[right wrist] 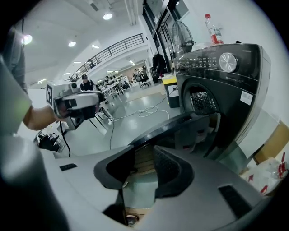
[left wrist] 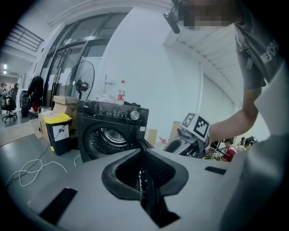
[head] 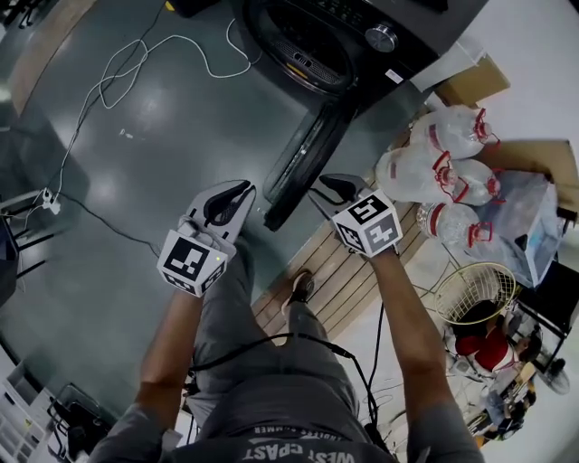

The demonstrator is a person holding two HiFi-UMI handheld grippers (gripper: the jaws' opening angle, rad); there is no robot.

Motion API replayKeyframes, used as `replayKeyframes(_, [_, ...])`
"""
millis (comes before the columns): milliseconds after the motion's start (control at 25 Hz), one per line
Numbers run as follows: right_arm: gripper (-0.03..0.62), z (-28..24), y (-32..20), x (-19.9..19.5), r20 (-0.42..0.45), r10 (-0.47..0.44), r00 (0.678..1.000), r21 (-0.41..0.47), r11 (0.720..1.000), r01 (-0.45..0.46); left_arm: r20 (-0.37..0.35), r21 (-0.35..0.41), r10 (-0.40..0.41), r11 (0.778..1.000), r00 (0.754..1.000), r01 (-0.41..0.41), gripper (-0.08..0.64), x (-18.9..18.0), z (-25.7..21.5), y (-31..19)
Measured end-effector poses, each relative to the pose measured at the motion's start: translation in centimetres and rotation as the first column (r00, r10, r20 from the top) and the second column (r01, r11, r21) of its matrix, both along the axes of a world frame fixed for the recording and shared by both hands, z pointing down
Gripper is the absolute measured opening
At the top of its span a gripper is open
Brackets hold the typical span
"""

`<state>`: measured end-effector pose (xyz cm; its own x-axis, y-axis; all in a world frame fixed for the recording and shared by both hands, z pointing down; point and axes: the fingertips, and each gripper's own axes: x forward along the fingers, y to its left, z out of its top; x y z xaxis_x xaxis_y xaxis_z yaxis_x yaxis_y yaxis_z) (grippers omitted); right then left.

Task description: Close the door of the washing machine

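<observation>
The black washing machine point(head: 362, 27) stands at the top of the head view. Its round door point(head: 303, 163) hangs open, swung out edge-on towards me. My right gripper point(head: 327, 185) is just right of the door's outer edge, jaws open with only floor showing in the gap. In the right gripper view the door rim point(right wrist: 180, 122) runs close in front of the right gripper point(right wrist: 142, 158). My left gripper point(head: 242, 192) hovers left of the door, apart from it, pads together and empty. The left gripper view shows the drum point(left wrist: 108, 137) beyond the left gripper point(left wrist: 143, 159).
Several clear water jugs point(head: 443, 163) and a cardboard box point(head: 470, 86) sit right of the machine. A wooden pallet point(head: 335, 262) lies under the right gripper, and a wire basket point(head: 475, 291) is further right. A white cable point(head: 136, 63) crosses the floor at left. A yellow-lidded bin point(left wrist: 58, 131) stands beside the machine.
</observation>
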<state>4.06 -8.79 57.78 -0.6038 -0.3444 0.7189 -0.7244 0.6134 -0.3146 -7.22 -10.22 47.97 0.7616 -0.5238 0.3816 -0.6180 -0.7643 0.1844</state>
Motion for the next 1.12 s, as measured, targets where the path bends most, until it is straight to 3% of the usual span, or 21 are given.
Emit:
replayKeyframes(560, [0.150, -0.8, -8.8, -5.2, -0.044, -0.078, 0.996, 0.089, 0.993, 0.081, 0.062, -0.068, -0.005, 0.998, 0.998, 0.009, 0.041, -3.1, 6.4, -4.3])
replayKeyframes(1040, [0.143, -0.6, -17.9, -6.8, -0.143, -0.091, 0.986, 0.179, 0.977, 0.116, 0.112, -0.061, -0.058, 0.996, 0.992, 0.065, 0.041, -5.3, 11.0, -15.0])
replayKeyframes(1120, [0.114, 0.0, -19.4, -6.7, -0.160, -0.082, 0.984, 0.181, 0.977, 0.111, 0.111, -0.057, -0.067, 0.996, 0.992, 0.074, 0.041, -5.5, 11.1, -16.8])
